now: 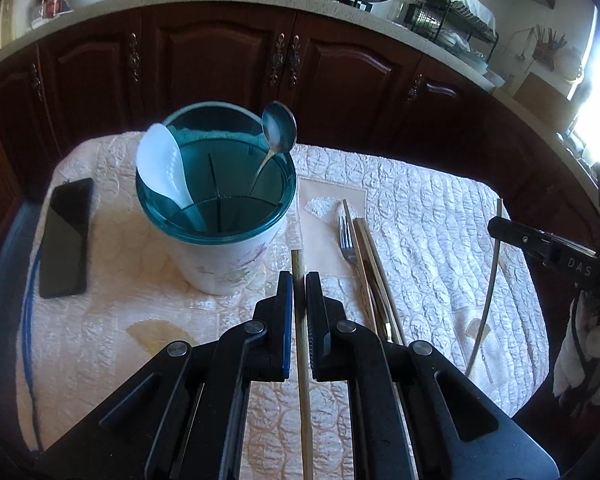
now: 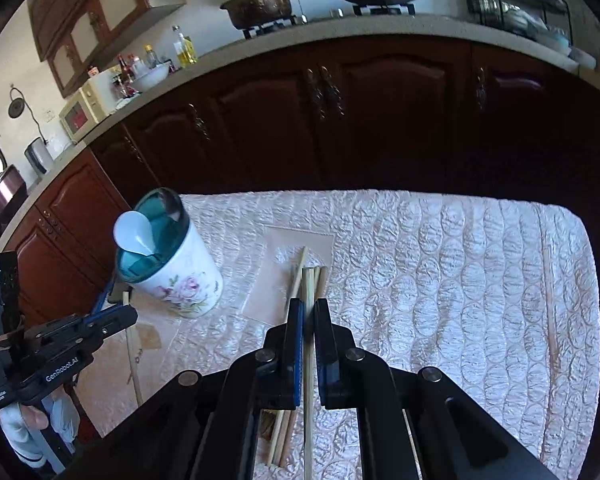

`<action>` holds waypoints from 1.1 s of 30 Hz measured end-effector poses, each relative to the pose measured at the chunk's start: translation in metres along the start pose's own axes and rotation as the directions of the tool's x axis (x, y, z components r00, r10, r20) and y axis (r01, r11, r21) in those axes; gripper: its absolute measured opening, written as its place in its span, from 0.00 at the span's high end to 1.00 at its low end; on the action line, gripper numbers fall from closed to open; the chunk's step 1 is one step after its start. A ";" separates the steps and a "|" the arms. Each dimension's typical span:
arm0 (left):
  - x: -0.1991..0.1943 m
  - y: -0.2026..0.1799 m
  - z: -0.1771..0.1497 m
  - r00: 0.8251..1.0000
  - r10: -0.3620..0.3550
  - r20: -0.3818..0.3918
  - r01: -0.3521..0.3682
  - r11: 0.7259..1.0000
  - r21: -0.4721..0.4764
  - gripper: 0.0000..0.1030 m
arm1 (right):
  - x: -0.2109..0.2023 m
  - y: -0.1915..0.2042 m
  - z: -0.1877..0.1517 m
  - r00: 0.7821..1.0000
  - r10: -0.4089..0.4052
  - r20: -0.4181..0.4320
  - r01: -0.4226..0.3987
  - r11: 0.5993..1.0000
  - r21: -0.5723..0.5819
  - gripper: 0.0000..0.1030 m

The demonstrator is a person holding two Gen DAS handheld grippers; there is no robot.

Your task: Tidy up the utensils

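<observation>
On the left of the worktop (image 1: 440, 208) lies a flat black phone (image 1: 66, 238). Next stands the white flowered holder with a teal divided top (image 1: 216, 184), already keeping a white plastic spoon (image 1: 162, 168) and a shiny metal spoon (image 1: 278, 128). My left fingers (image 1: 299, 280) squeeze one thin wooden chopstick (image 1: 303, 360), ready for the holder. My right fingers (image 2: 308, 308) squeeze another pale wooden chopstick (image 2: 308, 420). I can read "GenRobot.AI" on my left tool.
</observation>
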State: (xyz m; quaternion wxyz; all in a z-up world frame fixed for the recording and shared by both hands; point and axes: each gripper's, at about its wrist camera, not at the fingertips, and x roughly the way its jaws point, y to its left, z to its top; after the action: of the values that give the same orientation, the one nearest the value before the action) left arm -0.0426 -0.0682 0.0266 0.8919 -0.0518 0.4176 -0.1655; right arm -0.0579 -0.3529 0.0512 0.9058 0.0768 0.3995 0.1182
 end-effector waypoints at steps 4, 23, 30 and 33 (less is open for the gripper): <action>-0.008 -0.001 0.001 1.000 0.001 0.022 -0.001 1.000 0.003 0.95 | -0.013 0.010 0.001 1.000 0.006 0.021 -0.006 1.000 -0.020 0.95; -0.047 0.015 0.008 0.995 -0.005 0.097 0.008 1.000 -0.030 0.95 | -0.049 0.040 0.013 0.992 0.057 0.108 -0.052 0.997 -0.052 0.95; -0.055 0.020 0.011 0.994 -0.006 0.110 0.010 0.999 -0.035 0.95 | -0.055 0.049 0.021 0.988 0.092 0.124 -0.085 0.995 -0.061 0.95; -0.059 0.021 0.012 0.993 -0.003 0.117 0.007 0.999 -0.031 0.95 | -0.056 0.052 0.025 0.985 0.108 0.131 -0.101 0.993 -0.062 0.95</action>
State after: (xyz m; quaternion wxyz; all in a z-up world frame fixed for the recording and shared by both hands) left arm -0.0632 -0.0291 0.0723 0.9135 -0.0764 0.3670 -0.1578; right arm -0.0834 -0.3195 0.1195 0.9250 0.0803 0.3296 0.1711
